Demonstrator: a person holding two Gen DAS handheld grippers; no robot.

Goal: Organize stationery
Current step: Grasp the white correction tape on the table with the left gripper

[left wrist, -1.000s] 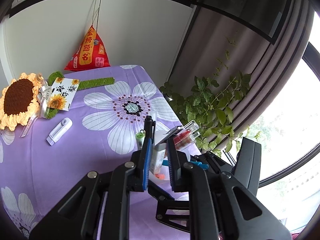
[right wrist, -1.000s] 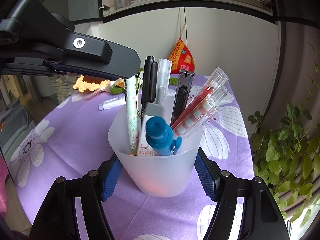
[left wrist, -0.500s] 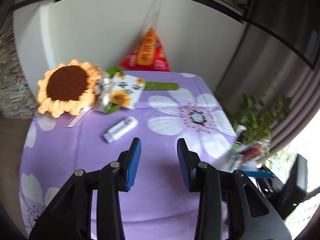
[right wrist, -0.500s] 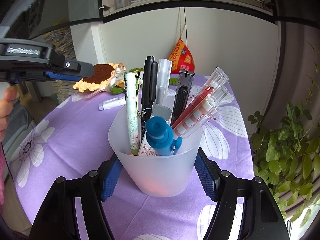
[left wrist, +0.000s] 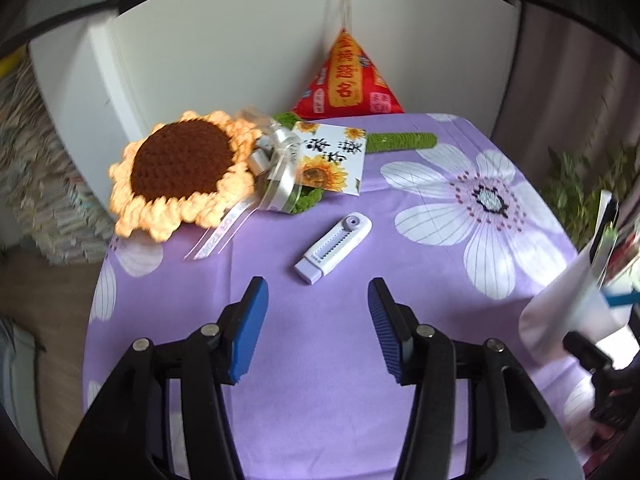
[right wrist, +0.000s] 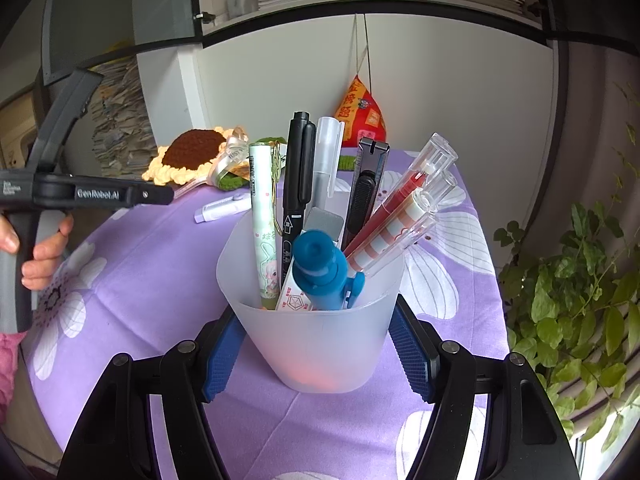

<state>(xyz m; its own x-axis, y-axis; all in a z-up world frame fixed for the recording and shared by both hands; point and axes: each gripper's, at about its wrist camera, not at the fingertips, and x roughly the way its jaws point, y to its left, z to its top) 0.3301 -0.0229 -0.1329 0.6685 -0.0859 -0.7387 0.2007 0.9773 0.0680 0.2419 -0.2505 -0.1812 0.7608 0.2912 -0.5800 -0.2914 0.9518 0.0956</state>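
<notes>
Here the frosted translucent plastic cup (right wrist: 316,344) is clamped on both sides by the blue pads of the right gripper (right wrist: 318,354), and it stands on the purple flower-printed tablecloth (right wrist: 160,280). Only the right wrist view shows what the cup holds: a black marker (right wrist: 296,184), a pale green cartoon-printed pen (right wrist: 262,224), a blue-capped pen (right wrist: 320,268), a black utility knife (right wrist: 366,196) and clear-capped red pens (right wrist: 404,208). The same view shows a hand (right wrist: 38,248) on the grip of the left tool. In the left wrist view the left gripper (left wrist: 318,320) is seen with its jaws just opened wide and nothing between them, above bare cloth. Just beyond its tips a white and lilac retractable eraser (left wrist: 334,248) lies flat, near a crocheted sunflower (left wrist: 180,176). The cup is caught only as a blur at that view's right edge.
</notes>
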